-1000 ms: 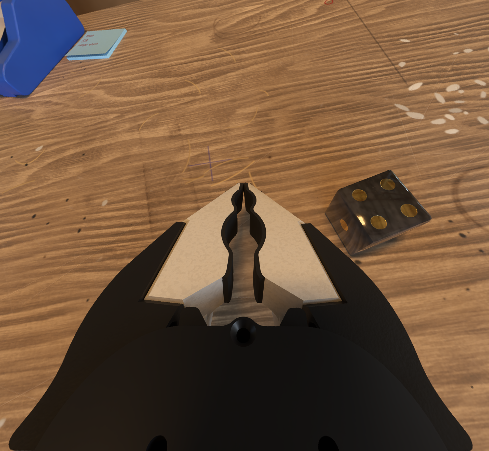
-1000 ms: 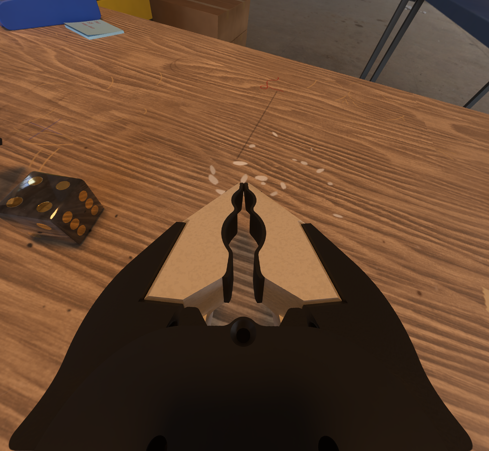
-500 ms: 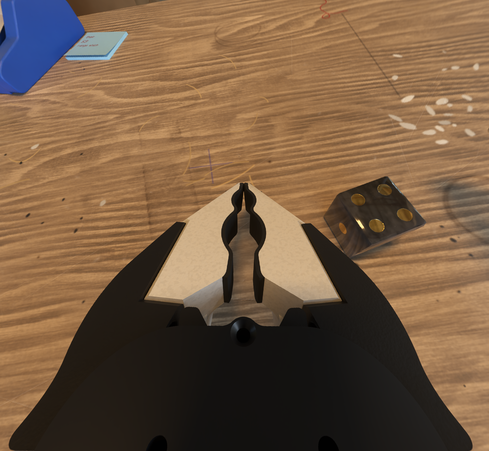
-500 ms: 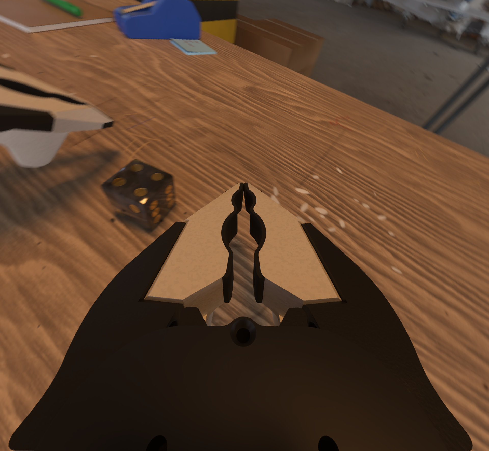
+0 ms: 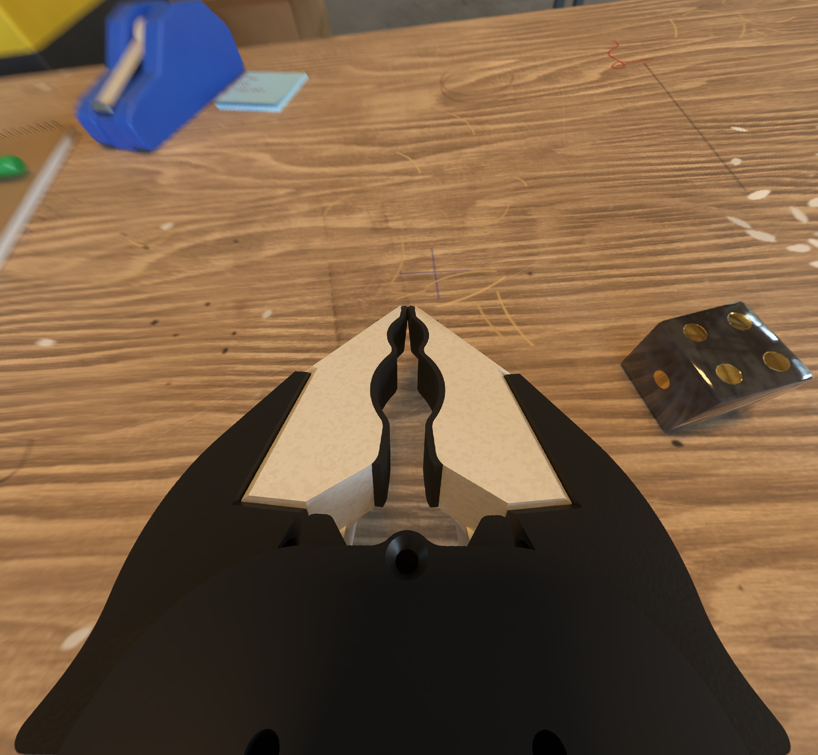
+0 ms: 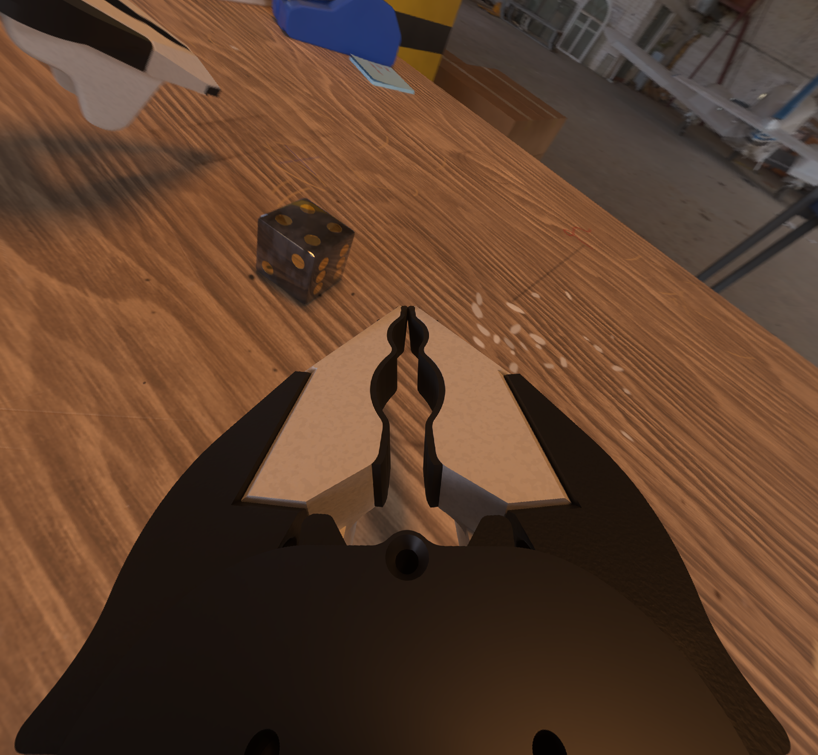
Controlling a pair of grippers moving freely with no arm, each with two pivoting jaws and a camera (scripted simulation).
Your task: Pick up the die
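Scratched wooden tabletop (image 5: pixel 531 185) carried the die (image 6: pixel 304 249), a dark, glossy, smoky cube with gold pips, possibly translucent, sitting free just ahead-left of the right gripper (image 6: pixel 407 311), whose fingertips were pressed together on nothing. Off to its side, the left gripper (image 5: pixel 407 311) was likewise closed and empty.

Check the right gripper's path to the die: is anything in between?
Nothing visible. Only bare wooden table lies between the shut right gripper and the die. The left gripper is beyond it, apart.
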